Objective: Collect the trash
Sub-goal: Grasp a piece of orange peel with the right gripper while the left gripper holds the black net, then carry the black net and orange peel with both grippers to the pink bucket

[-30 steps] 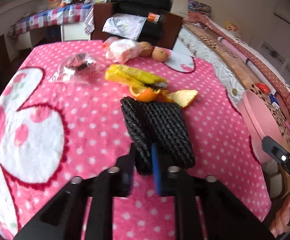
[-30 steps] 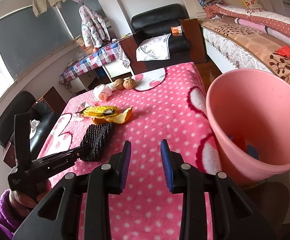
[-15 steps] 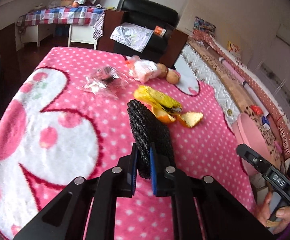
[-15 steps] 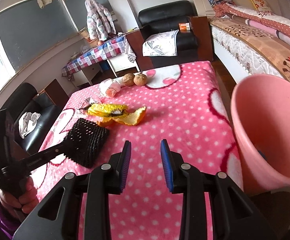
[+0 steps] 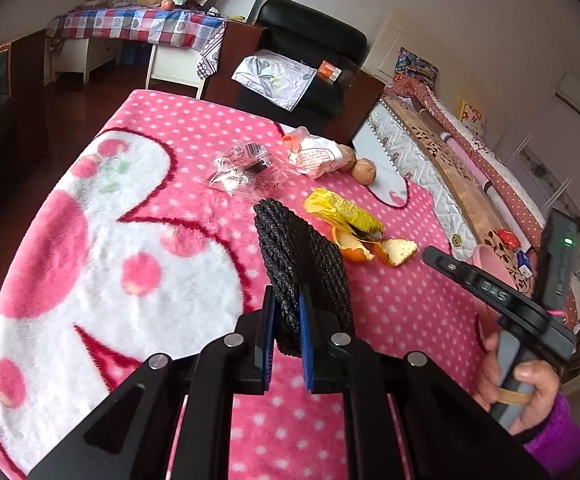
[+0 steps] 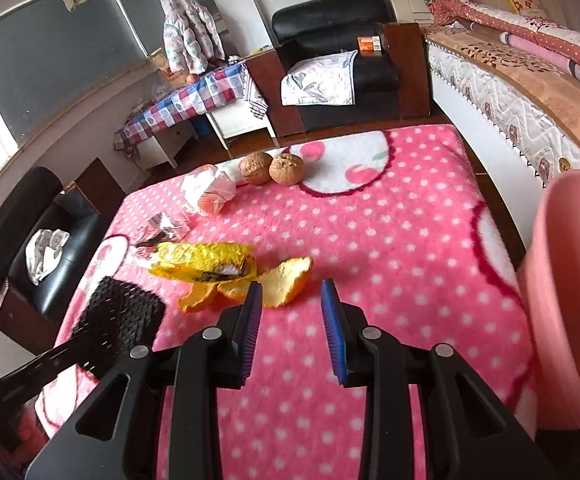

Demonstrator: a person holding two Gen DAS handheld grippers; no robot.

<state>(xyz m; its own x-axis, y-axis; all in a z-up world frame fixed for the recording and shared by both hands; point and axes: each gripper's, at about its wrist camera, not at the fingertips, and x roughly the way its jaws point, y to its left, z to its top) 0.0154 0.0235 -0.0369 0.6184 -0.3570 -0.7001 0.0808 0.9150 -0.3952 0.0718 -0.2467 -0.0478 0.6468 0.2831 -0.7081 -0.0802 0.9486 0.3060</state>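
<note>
Right gripper, jaws parted and empty, has the peel just ahead at 12 o'clock, long axis 9-to-3 (left gripper, clamped on the mat, lies farther); bin at 3 o'clock.

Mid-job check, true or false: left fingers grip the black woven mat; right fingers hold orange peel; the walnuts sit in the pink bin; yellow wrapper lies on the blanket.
1. The left gripper is shut on the black woven mat. True.
2. The right gripper holds orange peel. False: open, empty.
3. Two brown walnuts sit in the pink plastic bin. False: they lie on the pink dotted blanket.
4. The crumpled yellow wrapper lies on the blanket. True.
</note>
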